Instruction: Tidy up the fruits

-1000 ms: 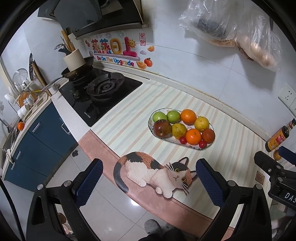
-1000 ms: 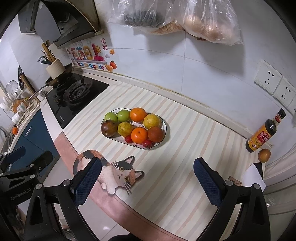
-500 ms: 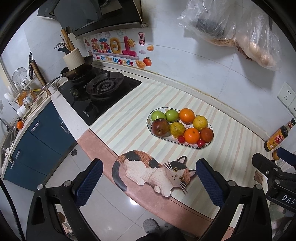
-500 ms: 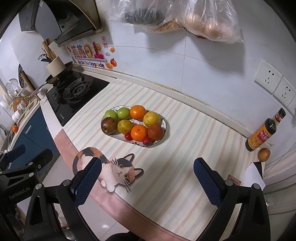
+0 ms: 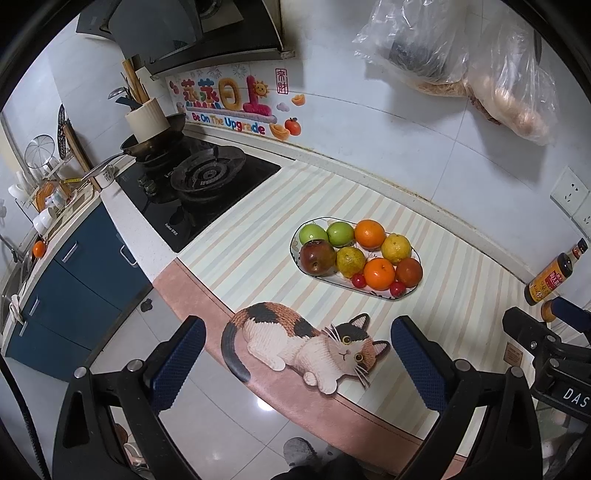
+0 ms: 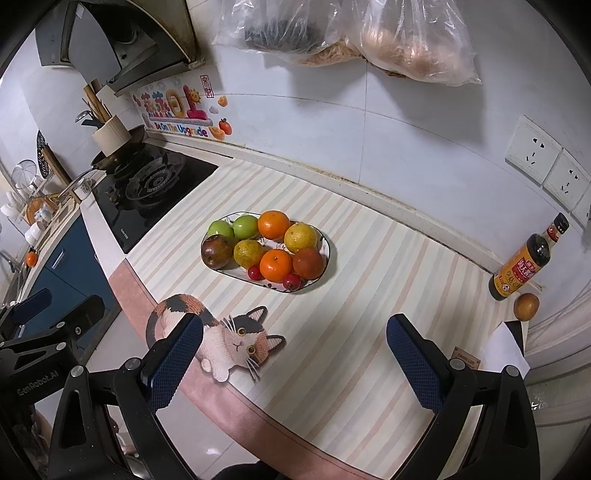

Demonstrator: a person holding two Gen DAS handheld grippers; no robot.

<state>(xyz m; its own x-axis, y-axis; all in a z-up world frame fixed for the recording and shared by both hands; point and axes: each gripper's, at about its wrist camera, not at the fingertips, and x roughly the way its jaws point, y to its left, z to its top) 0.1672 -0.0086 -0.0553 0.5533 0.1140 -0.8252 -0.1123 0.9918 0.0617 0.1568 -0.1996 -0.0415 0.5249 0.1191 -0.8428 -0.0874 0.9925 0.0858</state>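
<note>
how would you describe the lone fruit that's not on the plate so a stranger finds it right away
Start at the striped counter mat and follow it to its far right end, where a dark sauce bottle with a yellow label stands by the wall. The stray fruit lies just in front of that bottle. It is a single round orange-brown piece alone on the counter, well apart from the plate heaped with fruit.

A home kitchen: gas stove (image 5: 201,184), range hood (image 5: 192,33), tiled wall, countertop (image 6: 369,295).

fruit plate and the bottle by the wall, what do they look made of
Plate: likely glazed ceramic, a glossy white surface with a dark rim line and small painted marks. Bottle: glass or clear plastic, cannot tell which; shiny, dark liquid showing through, yellow paper-like label.
</note>
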